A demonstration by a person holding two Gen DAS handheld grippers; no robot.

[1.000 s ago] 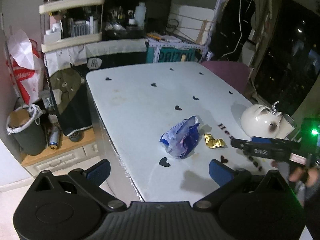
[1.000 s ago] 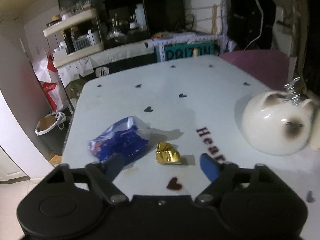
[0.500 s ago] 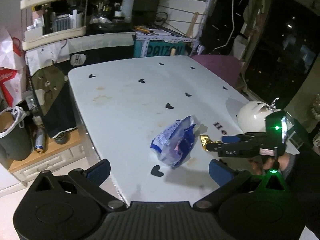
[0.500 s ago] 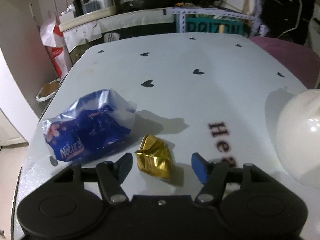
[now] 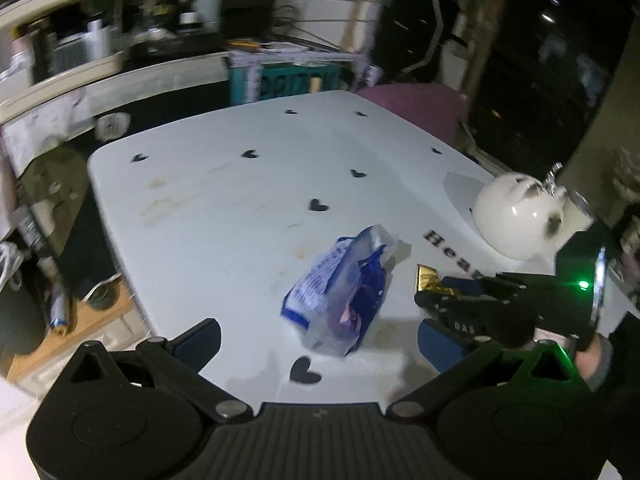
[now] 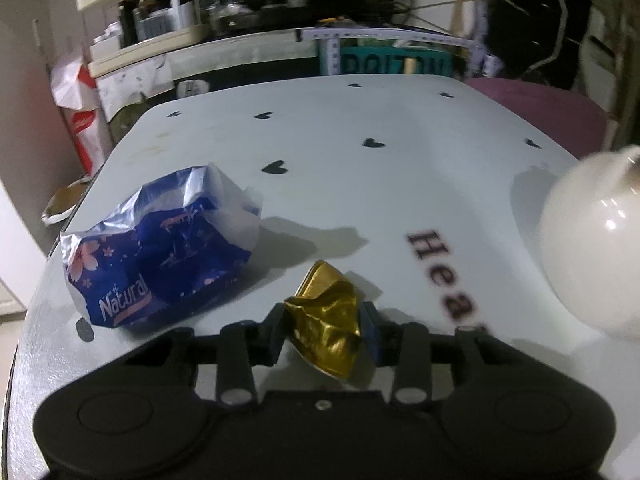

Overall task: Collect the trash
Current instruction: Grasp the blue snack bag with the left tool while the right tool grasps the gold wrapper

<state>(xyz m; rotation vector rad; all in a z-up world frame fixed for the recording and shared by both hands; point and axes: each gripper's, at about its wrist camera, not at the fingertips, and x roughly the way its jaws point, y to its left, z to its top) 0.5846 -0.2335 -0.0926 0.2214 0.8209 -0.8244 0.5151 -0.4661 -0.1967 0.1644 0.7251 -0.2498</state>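
Gold foil wrapper (image 6: 329, 326) crumpled, shiny, pinched between right hand-held gripper (image 6: 326, 330) pads.

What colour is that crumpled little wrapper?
Shiny gold: the crumpled foil wrapper shows best in the right wrist view.

We find the right gripper (image 6: 325, 322) pitched down toward the table top, its jaws having just been closing and now drawn in tight against the crumpled gold wrapper (image 6: 328, 320) between them, one pad on each flank; from the left wrist view the same tool enters from the right, a green lamp lit on its body, with part of the hand (image 5: 596, 358) that carries it showing at the frame edge. The left gripper (image 5: 320, 338) points downward likewise; its jaws stand wide apart, both blue pads clear of any contact, nothing between them.
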